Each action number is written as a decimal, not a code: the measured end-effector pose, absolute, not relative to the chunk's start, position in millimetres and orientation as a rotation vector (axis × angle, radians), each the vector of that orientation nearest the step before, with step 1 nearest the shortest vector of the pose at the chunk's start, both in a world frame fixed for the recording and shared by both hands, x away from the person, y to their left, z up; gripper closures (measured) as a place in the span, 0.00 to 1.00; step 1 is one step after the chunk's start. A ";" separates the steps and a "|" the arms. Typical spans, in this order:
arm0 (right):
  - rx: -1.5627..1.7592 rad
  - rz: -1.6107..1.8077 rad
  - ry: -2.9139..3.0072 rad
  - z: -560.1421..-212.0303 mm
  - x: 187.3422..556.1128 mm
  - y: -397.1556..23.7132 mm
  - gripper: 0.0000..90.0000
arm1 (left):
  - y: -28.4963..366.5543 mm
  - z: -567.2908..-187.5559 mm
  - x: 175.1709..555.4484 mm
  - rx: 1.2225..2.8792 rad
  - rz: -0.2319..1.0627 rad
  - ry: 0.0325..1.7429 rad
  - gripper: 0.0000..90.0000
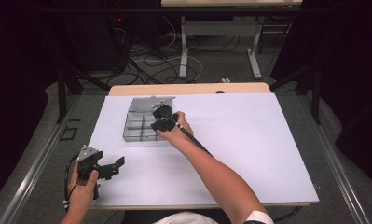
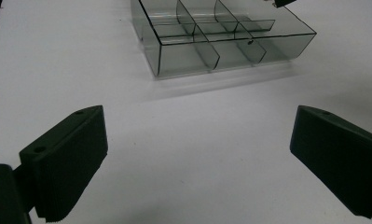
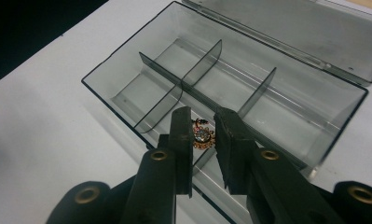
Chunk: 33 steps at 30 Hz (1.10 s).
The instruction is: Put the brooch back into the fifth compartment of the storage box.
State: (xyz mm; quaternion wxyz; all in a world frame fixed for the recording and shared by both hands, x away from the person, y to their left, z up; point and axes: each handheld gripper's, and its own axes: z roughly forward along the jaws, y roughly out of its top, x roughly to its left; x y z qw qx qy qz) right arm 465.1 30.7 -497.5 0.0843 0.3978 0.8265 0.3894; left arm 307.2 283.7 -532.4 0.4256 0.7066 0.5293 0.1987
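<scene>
A clear grey plastic box [image 1: 133, 125] with several divided compartments stands open on the white table, its lid [image 1: 146, 103] laid back. My right gripper [image 1: 161, 119] is over the box's right side. In the right gripper view its jaws [image 3: 203, 114] are nearly closed over a near compartment of the box [image 3: 111, 93], and a small gold jewel with a clear stone [image 3: 203, 135] sits pinched between them. My left gripper [image 1: 117, 168] rests low at the table's front left, jaws wide apart. In the left gripper view it [image 2: 197, 154] faces the box [image 2: 183, 58] with nothing between its fingers.
The white sheet [image 1: 249, 140] covers most of the table, with a wooden edge [image 1: 188, 88] at the back. The box lid [image 3: 291, 28] lies flat behind the compartments. Cables and table legs lie on the floor beyond the table.
</scene>
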 end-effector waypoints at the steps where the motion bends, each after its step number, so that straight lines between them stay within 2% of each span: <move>1: 1.172 1.160 2.462 -498.7 465.1 32.1 0.86 | 283.7 -532.4 307.1 1.763 0.497 1.325 0.05; 28: 1.170 1.120 2.490 -520.0 472.9 47.6 0.85 | 284.4 -533.1 307.8 1.766 0.488 1.320 0.04; 33: 1.177 1.197 2.457 -521.8 474.1 48.3 0.78 | 284.6 -533.2 307.8 1.768 0.488 1.322 0.05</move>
